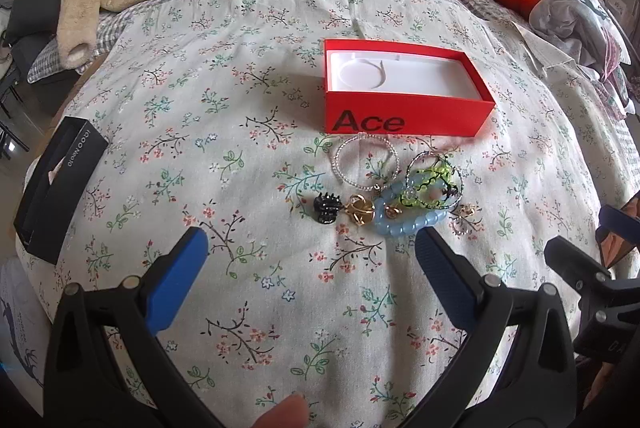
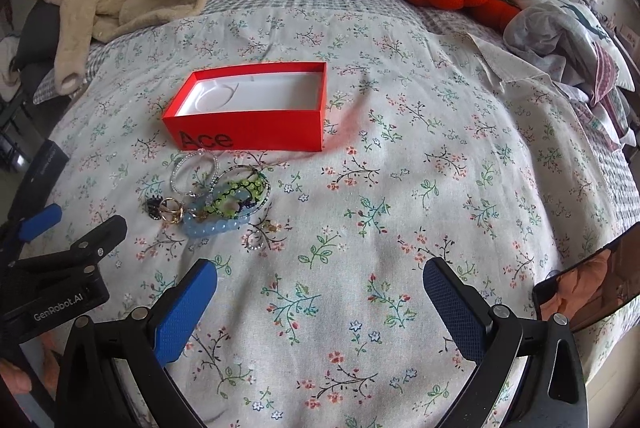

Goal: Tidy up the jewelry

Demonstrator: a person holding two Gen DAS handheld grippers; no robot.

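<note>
Both grippers wide open and empty, jewelry heap waiting just near of the red box

Red box (image 1: 404, 116) sits open on the bedspread (image 1: 240, 188), looks light and likely to slide; blue bead bracelet (image 1: 412, 224) is smooth and slippery, so pinch across its band; black claw clip (image 1: 328, 210) is rigid, easy; left gripper (image 1: 312, 248) hovers nearest, right gripper (image 2: 320, 280) well right of the pile
</note>
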